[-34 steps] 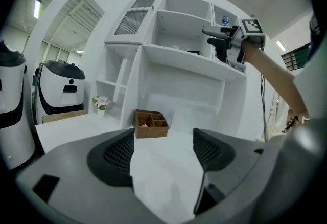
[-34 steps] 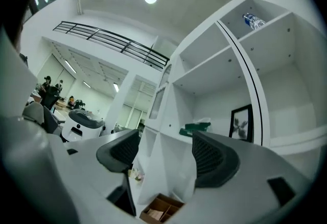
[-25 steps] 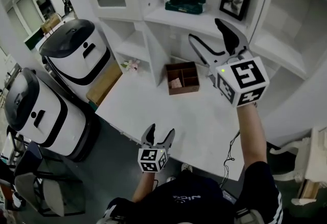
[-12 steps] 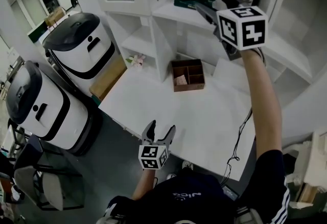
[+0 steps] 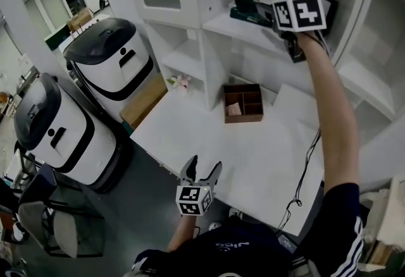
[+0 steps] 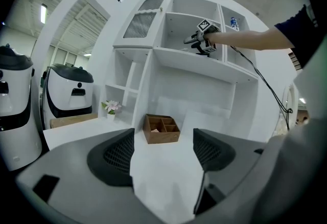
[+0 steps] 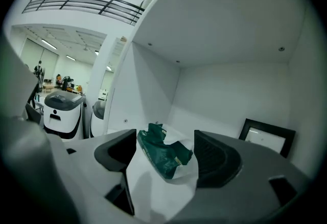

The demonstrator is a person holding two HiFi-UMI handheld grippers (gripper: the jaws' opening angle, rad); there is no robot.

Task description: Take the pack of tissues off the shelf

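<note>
The pack of tissues (image 7: 166, 159) is a crumpled dark green packet lying on the upper shelf board (image 5: 218, 21). In the head view the pack of tissues (image 5: 239, 14) shows just left of my right gripper (image 5: 256, 10), which reaches into that compartment at arm's length. In the right gripper view my right gripper (image 7: 164, 149) stands open with the packet in the gap ahead of its jaws; the pads do not press on it. My left gripper (image 5: 202, 171) hangs low off the table's front edge, open and empty, with bare table between its jaws (image 6: 163, 149).
A black picture frame (image 7: 265, 136) leans at the back right of the same compartment. A brown wooden divided box (image 5: 243, 103) sits on the white table below. Two white-and-black machines (image 5: 111, 57) stand at the left, with a small flower pot (image 5: 180, 81) beside them.
My right gripper has risen from above the table into the upper shelf compartment, up to the green packet. The left gripper has stayed low.
</note>
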